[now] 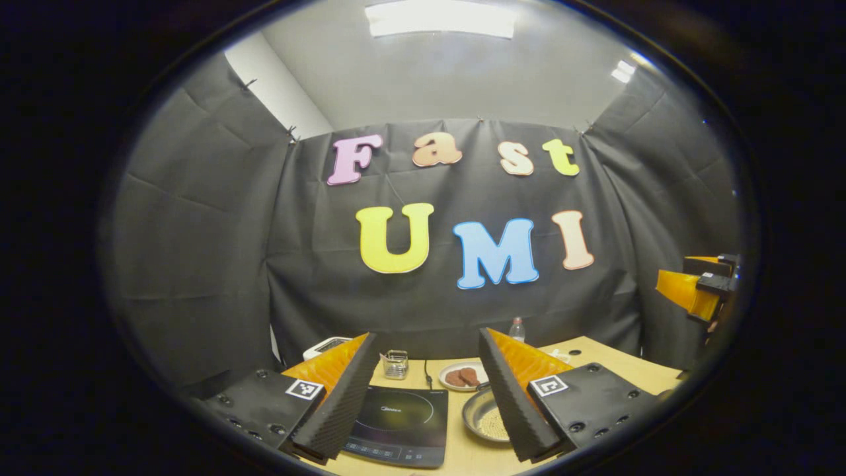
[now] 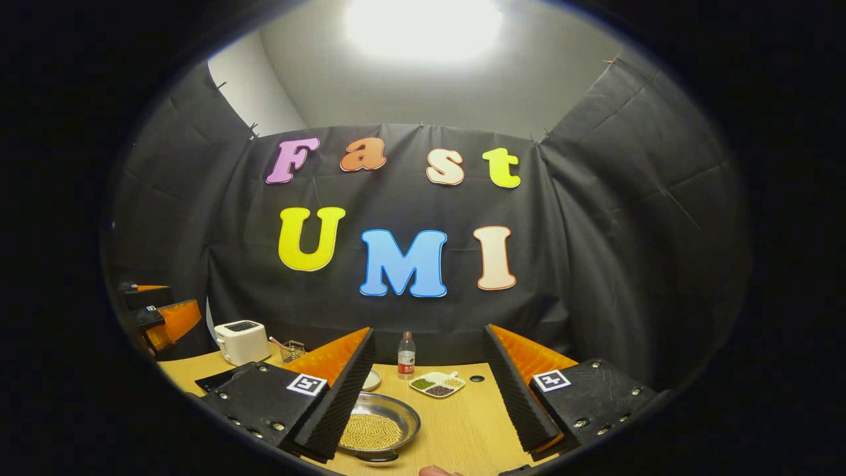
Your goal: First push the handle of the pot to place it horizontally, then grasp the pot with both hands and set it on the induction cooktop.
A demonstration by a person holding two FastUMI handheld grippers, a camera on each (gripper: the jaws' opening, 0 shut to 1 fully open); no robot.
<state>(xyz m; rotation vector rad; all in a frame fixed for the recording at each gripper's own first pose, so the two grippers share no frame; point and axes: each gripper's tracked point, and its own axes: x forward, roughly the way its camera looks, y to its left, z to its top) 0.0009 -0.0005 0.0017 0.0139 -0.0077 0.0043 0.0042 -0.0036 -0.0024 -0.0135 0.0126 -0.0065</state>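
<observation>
Left gripper held above the near edge of the wooden worktop, jaws spread wide, nothing between them. Induction cooktop lies flat directly below and between its fingers, control strip toward the near edge. Pot, a shallow metal pan with yellowish grains inside, sits just beside the cooktop's right side, partly hidden behind this gripper's right finger; not touched. Behind the pot, a small plate with brown patties. A glass jar and a black cord stand past the cooktop's far edge; a plastic bottle near the far edge by the cloth wall. The right gripper shows at the far right of the left gripper view, raised well above the worktop.

Right gripper also wide open and empty, hovering over the near edge. In the right gripper view the pot lies below it, closer to its left finger, with a dark handle stub pointing at the near edge; no contact. Farther back: a divided dish of beans, the bottle, a white toaster toward the far left corner, a small wire basket beside it. The left gripper shows at the left, lifted off the worktop. A fingertip pokes in at the bottom edge.
</observation>
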